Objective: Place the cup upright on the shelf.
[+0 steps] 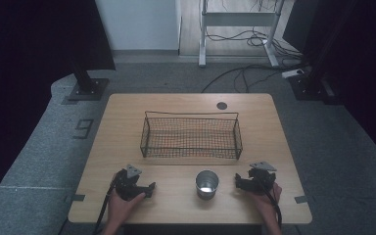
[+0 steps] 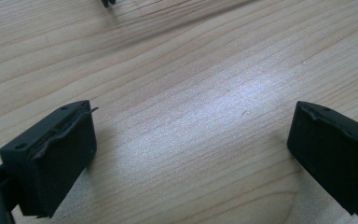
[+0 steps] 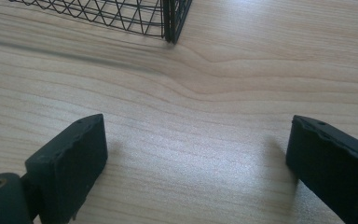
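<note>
Two grippers rest on the desk (image 1: 127, 122), jaws wide and holding nothing: the left gripper (image 1: 149, 188) and right gripper (image 1: 237, 181) flank a metal cup (image 1: 206, 184) standing upright between them, untouched, near a wire basket (image 1: 191, 137).

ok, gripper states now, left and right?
Left gripper: open, holding nothing.
Right gripper: open, holding nothing.

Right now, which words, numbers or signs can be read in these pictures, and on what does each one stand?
"9": a dark figure on the grey floor left of the table; it could also be a shape of tape, I cannot tell.
No writing can be read on the metal cup, the wire basket, the left gripper or the right gripper.
</note>
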`<state>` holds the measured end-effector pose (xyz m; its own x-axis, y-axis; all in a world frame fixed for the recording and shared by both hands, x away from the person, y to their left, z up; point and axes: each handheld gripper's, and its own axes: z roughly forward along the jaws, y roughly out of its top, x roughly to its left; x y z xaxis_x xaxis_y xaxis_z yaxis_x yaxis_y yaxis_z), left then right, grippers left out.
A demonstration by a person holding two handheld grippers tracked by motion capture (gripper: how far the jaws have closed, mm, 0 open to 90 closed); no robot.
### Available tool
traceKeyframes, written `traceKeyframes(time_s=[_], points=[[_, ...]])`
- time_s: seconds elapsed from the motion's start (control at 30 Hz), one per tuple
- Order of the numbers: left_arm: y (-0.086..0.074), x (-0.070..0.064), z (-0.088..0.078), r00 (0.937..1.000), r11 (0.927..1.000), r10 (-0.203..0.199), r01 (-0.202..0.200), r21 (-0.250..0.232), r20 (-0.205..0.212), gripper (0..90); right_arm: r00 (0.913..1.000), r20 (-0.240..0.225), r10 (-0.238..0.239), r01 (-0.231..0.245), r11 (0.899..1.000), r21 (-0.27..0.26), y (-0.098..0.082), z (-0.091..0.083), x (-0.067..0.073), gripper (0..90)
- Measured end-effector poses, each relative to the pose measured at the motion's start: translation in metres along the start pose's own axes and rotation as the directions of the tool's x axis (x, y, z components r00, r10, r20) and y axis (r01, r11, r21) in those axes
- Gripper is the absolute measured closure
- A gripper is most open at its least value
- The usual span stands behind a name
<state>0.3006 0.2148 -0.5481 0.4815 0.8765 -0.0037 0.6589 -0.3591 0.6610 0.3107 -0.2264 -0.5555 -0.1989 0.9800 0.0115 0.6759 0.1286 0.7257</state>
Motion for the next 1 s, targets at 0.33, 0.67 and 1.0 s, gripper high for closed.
traceKeyframes(time_s=[0.33,0.67,1.0], points=[[0.0,0.0,0.0,1.0,1.0,0.0,0.0,0.0,0.001,0.9,0.9992,-0.04,-0.001,-0.004,0.992,-0.124,0.002,-0.017,0.005,11.6],[0.001,0.0,0.001,1.0,1.0,0.003,-0.003,0.001,0.003,0.7,0.989,-0.145,-0.03,-0.002,0.976,-0.216,0.003,-0.044,0.017,12.2],[0.003,0.0,0.003,1.0,1.0,0.004,-0.004,0.001,0.004,0.8,0.9659,-0.257,-0.032,-0.041,0.961,-0.272,0.006,-0.077,0.027,11.8]])
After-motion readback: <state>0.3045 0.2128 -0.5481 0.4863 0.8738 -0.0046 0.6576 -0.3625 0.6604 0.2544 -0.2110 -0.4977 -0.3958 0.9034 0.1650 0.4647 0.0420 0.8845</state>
